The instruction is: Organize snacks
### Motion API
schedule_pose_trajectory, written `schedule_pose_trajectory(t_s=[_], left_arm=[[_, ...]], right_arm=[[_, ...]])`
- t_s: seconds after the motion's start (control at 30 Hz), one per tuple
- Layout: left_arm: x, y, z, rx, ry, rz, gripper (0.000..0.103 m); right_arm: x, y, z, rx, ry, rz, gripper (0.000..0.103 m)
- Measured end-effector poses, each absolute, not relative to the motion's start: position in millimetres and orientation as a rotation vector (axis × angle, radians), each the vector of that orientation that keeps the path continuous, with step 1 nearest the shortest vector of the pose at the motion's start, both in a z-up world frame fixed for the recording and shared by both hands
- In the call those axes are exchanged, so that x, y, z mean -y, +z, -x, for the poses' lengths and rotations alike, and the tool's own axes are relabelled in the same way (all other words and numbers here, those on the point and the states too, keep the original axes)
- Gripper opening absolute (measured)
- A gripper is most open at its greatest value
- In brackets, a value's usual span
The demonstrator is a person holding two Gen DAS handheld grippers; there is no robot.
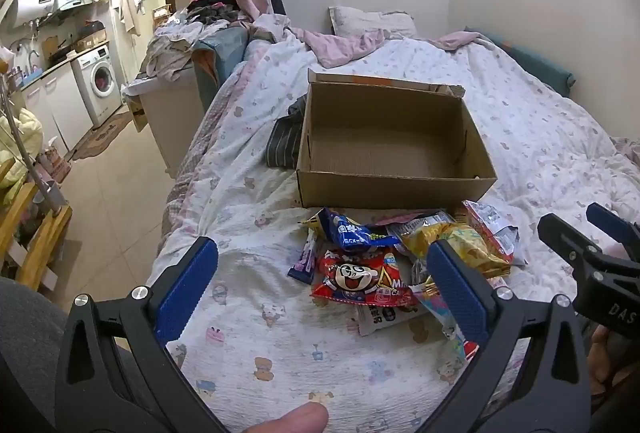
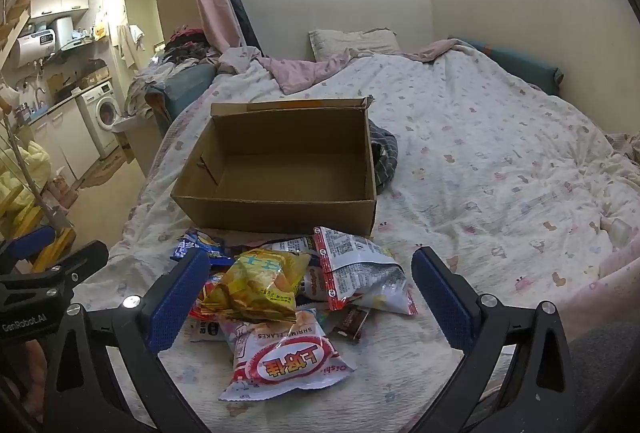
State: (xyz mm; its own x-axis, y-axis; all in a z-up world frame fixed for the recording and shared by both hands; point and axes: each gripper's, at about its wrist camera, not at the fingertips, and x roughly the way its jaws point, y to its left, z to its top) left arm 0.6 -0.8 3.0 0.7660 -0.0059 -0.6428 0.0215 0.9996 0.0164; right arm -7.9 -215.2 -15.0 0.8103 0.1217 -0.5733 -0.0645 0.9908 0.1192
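Observation:
An open, empty cardboard box stands on the bed. In front of it lies a pile of snack packets: a red cartoon-face packet, a blue packet, a yellow chip bag, a silver and red packet, a white shrimp flakes bag and a small brown bar. My left gripper is open and empty, just before the pile. My right gripper is open and empty, its jaws either side of the pile; it also shows in the left wrist view.
The bed has a printed white quilt, pink bedding and a pillow at the back. A dark striped cloth lies beside the box. The bed edge drops to the floor at left, with a laundry heap, a washing machine and wooden shelving beyond.

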Motion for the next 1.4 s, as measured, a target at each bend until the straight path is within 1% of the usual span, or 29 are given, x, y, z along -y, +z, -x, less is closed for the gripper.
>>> schedule_pose_trajectory(t_s=[1.4], left_arm=[[-1.7, 7.8, 0.1, -0.693, -0.01, -0.016, 0.103]], right_arm=[[217.9, -14.1, 7.1, -0.618, 0.099, -0.102, 0.103]])
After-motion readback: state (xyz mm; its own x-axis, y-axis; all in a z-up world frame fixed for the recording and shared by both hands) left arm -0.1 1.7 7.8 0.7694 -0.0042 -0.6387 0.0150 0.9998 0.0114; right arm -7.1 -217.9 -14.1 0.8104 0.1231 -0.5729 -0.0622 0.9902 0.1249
